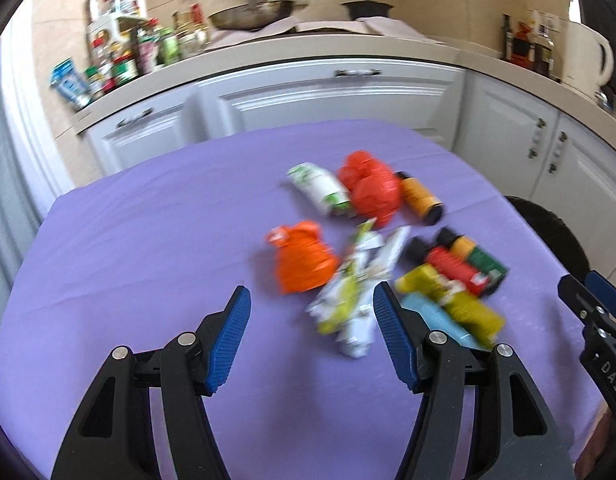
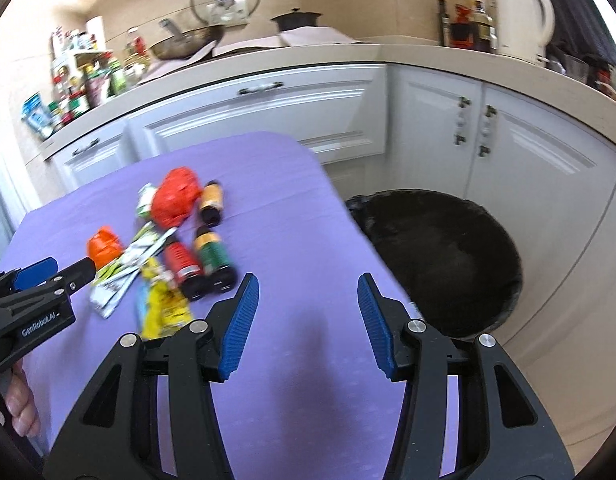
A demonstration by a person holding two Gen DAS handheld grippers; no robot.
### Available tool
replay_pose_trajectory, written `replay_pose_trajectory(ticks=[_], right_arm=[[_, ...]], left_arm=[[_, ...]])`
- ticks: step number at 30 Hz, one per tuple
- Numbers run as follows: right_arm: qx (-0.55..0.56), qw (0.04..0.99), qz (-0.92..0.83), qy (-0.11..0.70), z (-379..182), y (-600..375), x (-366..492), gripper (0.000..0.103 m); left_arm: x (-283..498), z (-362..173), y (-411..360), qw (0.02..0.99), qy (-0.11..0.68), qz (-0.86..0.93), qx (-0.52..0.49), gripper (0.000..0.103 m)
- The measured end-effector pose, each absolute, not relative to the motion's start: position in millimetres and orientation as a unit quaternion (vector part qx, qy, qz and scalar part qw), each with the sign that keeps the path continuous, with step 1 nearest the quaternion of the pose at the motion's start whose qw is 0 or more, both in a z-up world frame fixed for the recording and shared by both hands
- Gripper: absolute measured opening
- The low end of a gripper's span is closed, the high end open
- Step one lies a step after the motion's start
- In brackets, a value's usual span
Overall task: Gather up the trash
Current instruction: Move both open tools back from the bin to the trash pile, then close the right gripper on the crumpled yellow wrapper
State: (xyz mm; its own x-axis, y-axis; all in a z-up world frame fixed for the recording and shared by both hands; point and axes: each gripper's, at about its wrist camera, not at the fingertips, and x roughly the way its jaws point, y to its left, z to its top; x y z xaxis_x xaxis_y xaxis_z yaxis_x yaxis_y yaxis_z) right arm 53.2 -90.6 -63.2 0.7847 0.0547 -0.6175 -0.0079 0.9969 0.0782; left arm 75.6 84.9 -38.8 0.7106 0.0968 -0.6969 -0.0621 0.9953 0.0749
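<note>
A heap of trash lies on the purple tablecloth point(image 1: 128, 248): a white-green wrapper point(image 1: 354, 300), an orange crumpled bag point(image 1: 302, 258), a red crumpled bag point(image 1: 370, 188), a white-green carton point(image 1: 320, 188), small bottles point(image 1: 456, 264) and a yellow packet point(image 1: 468, 308). My left gripper point(image 1: 312, 308) is open and empty, just short of the white-green wrapper. My right gripper point(image 2: 308, 300) is open and empty over the table's right edge, to the right of the heap point(image 2: 180, 256). A black bin point(image 2: 448, 256) stands on the floor beside the table.
White kitchen cabinets point(image 2: 268, 116) run behind the table. The counter holds spice jars point(image 2: 80, 84), a pan point(image 2: 184, 44), a black pot point(image 2: 296, 20) and a white kettle point(image 2: 524, 20). The left gripper shows in the right wrist view point(image 2: 32, 300).
</note>
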Motion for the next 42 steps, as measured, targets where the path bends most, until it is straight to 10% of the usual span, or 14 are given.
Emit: replay_pose_trajectory(ticks=[35,42], right_arm=[[-0.003,0.928,0.091,0.361,-79.2,-22.0,54.0,0.048],[-0.001,0.918,0.115,0.378,-85.5,-13.6,57.8,0.031]], left_arm=[[60.3,-55.8,146.0,0.916,0.392,0.088,-0.015,0.063],[60.9,-60.1,147.7,0.913,0.398,0.091,-0.017,0.063]])
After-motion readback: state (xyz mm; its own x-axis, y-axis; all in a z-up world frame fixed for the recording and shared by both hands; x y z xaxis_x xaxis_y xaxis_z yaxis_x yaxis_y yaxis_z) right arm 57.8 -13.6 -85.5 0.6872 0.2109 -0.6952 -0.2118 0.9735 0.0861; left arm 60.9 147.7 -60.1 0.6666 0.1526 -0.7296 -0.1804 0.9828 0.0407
